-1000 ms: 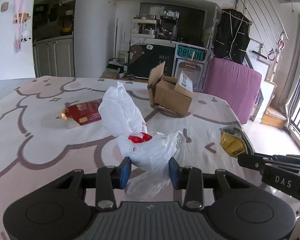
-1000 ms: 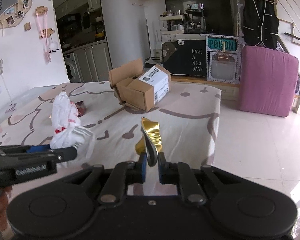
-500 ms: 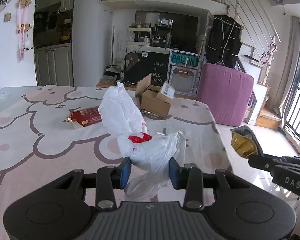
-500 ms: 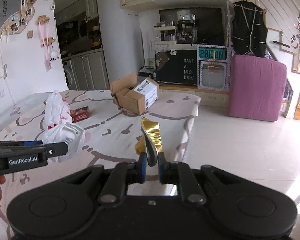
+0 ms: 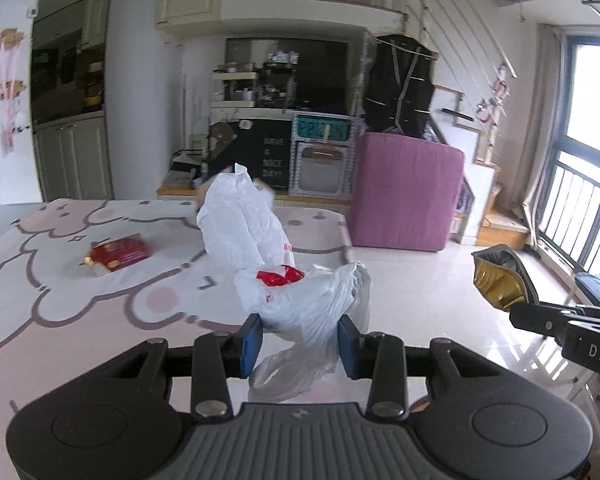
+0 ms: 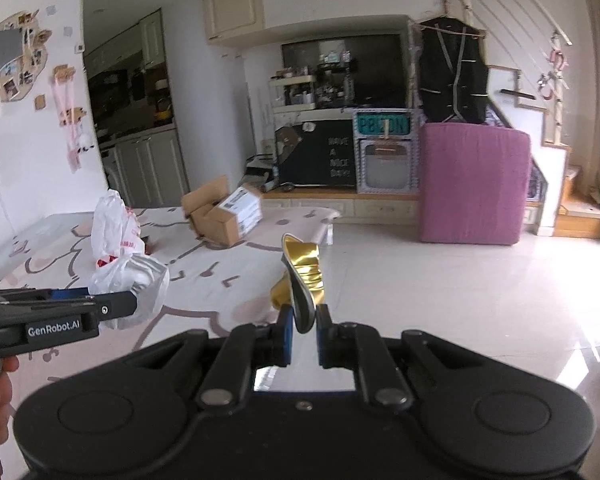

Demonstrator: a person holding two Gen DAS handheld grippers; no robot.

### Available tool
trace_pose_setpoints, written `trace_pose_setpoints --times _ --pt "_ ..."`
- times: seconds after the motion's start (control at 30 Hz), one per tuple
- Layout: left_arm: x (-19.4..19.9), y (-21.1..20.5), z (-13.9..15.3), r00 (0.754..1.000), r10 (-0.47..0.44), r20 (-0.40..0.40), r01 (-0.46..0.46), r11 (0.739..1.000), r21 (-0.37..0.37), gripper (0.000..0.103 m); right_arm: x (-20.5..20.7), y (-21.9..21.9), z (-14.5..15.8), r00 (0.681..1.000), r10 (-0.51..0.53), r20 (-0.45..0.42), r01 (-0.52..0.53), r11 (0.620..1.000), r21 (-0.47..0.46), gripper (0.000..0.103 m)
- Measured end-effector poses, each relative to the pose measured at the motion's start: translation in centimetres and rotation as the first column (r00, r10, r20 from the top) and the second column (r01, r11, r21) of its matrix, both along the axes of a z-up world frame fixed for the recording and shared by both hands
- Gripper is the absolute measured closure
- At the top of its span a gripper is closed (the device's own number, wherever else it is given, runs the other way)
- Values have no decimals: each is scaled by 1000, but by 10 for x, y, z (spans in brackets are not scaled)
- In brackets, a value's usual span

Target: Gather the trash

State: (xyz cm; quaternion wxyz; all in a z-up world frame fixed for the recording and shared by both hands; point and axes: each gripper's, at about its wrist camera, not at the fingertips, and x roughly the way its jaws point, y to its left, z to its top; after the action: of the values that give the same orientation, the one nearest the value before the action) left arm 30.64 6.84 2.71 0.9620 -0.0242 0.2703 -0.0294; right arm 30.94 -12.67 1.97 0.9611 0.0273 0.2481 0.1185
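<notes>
Chalkboard: "HAVE A NICE DAY!"

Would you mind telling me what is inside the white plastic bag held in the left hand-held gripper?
Only a red wrapper shows at the mouth of the white plastic bag, which the left hand-held gripper grips. The opaque plastic hides anything deeper.
</notes>
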Motion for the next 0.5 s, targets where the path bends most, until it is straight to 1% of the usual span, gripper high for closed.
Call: trace_pose_setpoints --times 0.27,0.5 --pt "-2 -61 -5 994 -105 -9 105 994 -6 62 -27 -55 -2 997 -79 0 79 997 -12 91" --pt "-2 -110 -24 981 -190 -42 190 982 -6 62 -45 -107 -15 986 -167 -24 167 986 -6 91"
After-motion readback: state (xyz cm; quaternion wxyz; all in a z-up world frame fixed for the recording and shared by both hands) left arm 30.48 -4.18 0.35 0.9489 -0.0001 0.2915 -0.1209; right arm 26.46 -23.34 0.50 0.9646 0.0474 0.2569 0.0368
